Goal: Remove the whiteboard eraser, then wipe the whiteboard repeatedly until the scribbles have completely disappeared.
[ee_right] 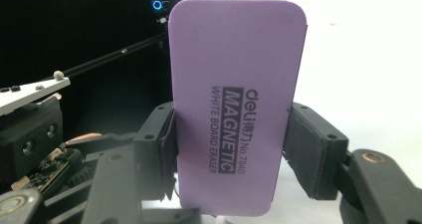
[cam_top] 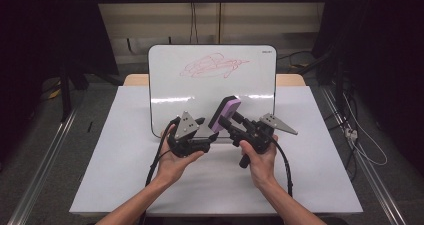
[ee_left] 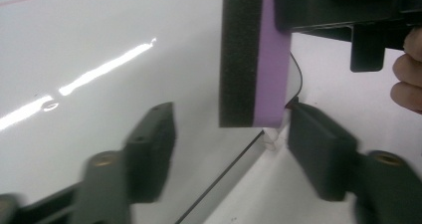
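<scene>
Right gripper (ee_right: 229, 144) is clenched on the purple eraser (ee_right: 234, 109), its 2 black pads pressed against the eraser's long edges. In the high view this gripper (cam_top: 225, 121) sits in the person's right hand (cam_top: 260, 157) just in front of the whiteboard (cam_top: 210, 90), angled up and toward the board, so the eraser (cam_top: 225, 112) stands tilted close before the board's lower right part. Left gripper (cam_top: 207, 135) rests in the upturned left hand (cam_top: 175, 160), just left of the eraser and also just in front of the whiteboard, near its bottom edge.

Only the right gripper view gives the printed label on the eraser's purple back (it reads as a magnetic whiteboard eraser). From the left gripper view (ee_left: 231, 149) comes the eraser's side (ee_left: 256, 55): black felt facing the glossy board (ee_left: 99, 50), purple backing behind it. There the left jaws stand apart, released, with the eraser's lower end above the gap and neither pad touching it. Red scribble (cam_top: 212, 65) marks the board's upper half, well above the eraser.
</scene>
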`<state>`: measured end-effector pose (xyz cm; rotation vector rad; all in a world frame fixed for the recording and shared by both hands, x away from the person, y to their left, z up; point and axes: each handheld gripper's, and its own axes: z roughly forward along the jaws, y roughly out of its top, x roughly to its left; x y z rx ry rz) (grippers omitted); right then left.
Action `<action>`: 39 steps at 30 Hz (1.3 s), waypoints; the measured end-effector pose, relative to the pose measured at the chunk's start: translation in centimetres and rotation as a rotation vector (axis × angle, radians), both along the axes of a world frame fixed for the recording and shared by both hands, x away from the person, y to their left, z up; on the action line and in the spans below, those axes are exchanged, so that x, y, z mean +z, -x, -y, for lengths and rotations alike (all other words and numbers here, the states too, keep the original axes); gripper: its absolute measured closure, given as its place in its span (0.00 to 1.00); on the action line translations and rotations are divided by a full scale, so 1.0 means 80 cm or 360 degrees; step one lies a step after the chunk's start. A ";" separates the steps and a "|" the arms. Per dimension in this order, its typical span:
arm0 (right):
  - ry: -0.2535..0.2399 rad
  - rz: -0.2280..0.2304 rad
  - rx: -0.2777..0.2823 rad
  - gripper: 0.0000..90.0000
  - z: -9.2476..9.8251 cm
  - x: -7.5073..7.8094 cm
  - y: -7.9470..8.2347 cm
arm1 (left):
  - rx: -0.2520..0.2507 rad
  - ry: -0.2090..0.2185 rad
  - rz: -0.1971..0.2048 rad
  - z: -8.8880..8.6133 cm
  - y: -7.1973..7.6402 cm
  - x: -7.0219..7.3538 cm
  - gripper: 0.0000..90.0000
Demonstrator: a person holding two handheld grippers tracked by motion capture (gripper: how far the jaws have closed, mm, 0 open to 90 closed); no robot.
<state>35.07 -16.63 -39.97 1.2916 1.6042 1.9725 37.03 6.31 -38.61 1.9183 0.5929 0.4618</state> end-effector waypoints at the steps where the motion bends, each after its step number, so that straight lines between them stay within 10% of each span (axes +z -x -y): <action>1: 0.0008 -0.0006 -0.0004 0.46 0.001 0.000 0.000 | 0.0013 0.0009 -0.0008 -0.002 -0.001 0.001 0.31; 9: 0.0112 -0.0007 -0.0018 0.46 0.009 0.000 0.001 | 0.0075 0.0041 -0.0076 -0.028 -0.007 0.005 0.09; 23: 0.0306 -0.0006 -0.0131 0.46 0.039 0.002 0.007 | 0.0237 0.0056 -0.0157 -0.095 0.003 -0.016 0.04; 39: 0.0616 -0.0056 -0.0291 0.46 0.067 0.045 -0.019 | 0.0393 0.0044 -0.0186 -0.173 0.049 -0.041 0.05</action>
